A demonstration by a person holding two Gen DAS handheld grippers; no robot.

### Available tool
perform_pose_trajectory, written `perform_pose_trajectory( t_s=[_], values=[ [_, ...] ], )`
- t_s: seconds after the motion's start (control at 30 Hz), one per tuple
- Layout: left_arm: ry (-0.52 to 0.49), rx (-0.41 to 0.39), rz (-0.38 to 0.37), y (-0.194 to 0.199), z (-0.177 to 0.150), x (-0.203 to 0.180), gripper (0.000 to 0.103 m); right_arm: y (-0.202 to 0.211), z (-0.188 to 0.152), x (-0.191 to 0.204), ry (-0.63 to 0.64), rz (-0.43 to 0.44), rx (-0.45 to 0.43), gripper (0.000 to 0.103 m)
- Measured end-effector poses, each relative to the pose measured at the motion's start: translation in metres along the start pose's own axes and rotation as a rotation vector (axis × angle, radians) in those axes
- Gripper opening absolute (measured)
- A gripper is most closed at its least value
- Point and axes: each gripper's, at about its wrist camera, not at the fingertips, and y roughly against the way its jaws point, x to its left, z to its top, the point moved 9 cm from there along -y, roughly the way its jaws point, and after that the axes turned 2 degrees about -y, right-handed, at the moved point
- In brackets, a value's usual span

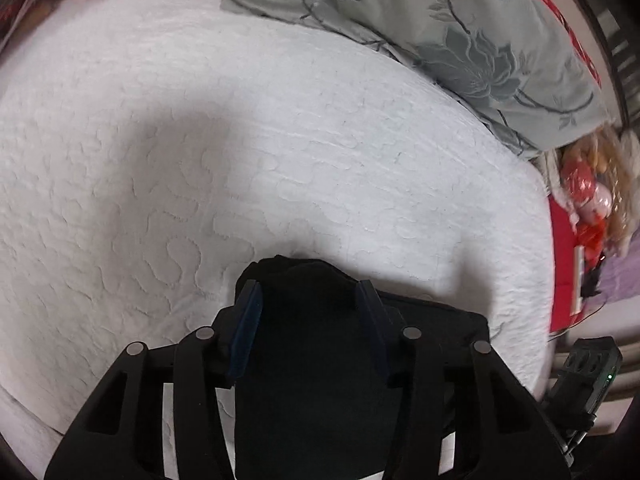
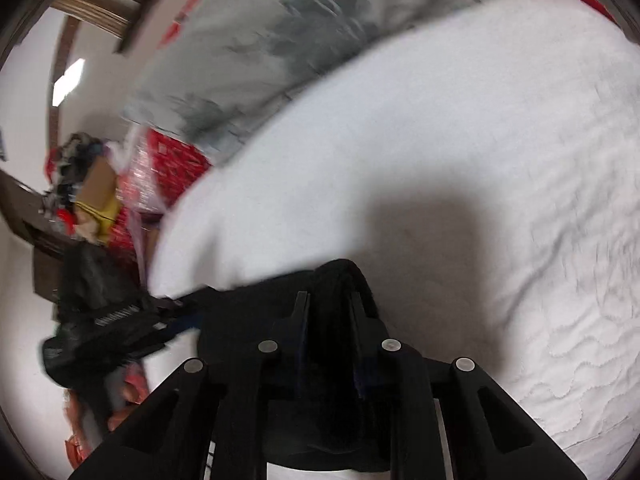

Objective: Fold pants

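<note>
White quilted bedding (image 1: 280, 140) covers the bed, with a grey floral pillow (image 1: 460, 32) lying at its far edge. Black pants (image 1: 316, 320) sit bunched at the near edge of the bed. The left gripper (image 1: 310, 292) straddles a fold of them, though I cannot tell if it pinches, while the right gripper (image 2: 330, 304) is clenched on another bunch.

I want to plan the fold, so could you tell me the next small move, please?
Probably carry the pants forward over the white quilt with both tongs, left and right: black cloth is bunched between each pair, with bare quilt ahead.
</note>
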Motion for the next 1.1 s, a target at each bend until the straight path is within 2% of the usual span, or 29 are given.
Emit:
perform_pose_trajectory(
  t_s=[0.03, 0.07, 0.17, 0.27, 0.53, 0.63, 0.67, 0.7, 0.77, 0.8, 0.9, 1.1],
  values=[
    [0.003, 0.001, -0.008, 0.003, 0.0, 0.0, 0.047, -0.001, -0.002, -0.001, -0.001, 0.0, 0.003, 0.019],
    [0.01, 0.0, -0.026, 0.006, 0.0, 0.001, 0.047, 0.001, -0.003, -0.002, -0.015, 0.012, -0.001, 0.025],
    [0.049, 0.005, -0.116, 0.026, -0.009, 0.012, 0.047, 0.012, -0.003, 0.001, -0.047, 0.068, 0.005, 0.03],
    [0.082, 0.002, -0.212, 0.044, -0.027, 0.021, 0.047, 0.027, -0.007, 0.003, -0.04, 0.081, -0.002, 0.047],
    [0.212, 0.042, -0.407, 0.041, -0.087, 0.029, 0.052, 0.036, -0.041, -0.003, -0.027, 0.082, 0.03, 0.049],
    [0.212, 0.033, -0.375, 0.037, -0.095, 0.032, 0.053, 0.033, -0.049, -0.003, -0.014, 0.063, 0.029, 0.049],
    [0.203, 0.026, -0.349, 0.036, -0.095, 0.032, 0.053, 0.034, -0.05, -0.001, 0.006, 0.058, 0.017, 0.044],
    [0.178, 0.021, -0.287, 0.034, -0.095, 0.034, 0.053, 0.036, -0.05, 0.0, 0.033, 0.045, -0.001, 0.032],
    [0.141, 0.028, -0.194, 0.026, -0.098, 0.037, 0.053, 0.04, -0.052, 0.0, 0.055, 0.018, -0.021, 0.026],
    [0.136, 0.039, -0.177, 0.02, -0.099, 0.037, 0.053, 0.04, -0.054, -0.003, 0.039, 0.02, -0.025, 0.025],
    [0.18, 0.046, -0.202, 0.014, -0.102, 0.039, 0.053, 0.031, -0.06, -0.017, 0.013, -0.016, -0.007, 0.025],
    [0.12, 0.019, -0.142, 0.023, -0.1, 0.032, 0.053, 0.036, -0.06, -0.017, 0.001, -0.008, -0.004, 0.029]
  ],
)
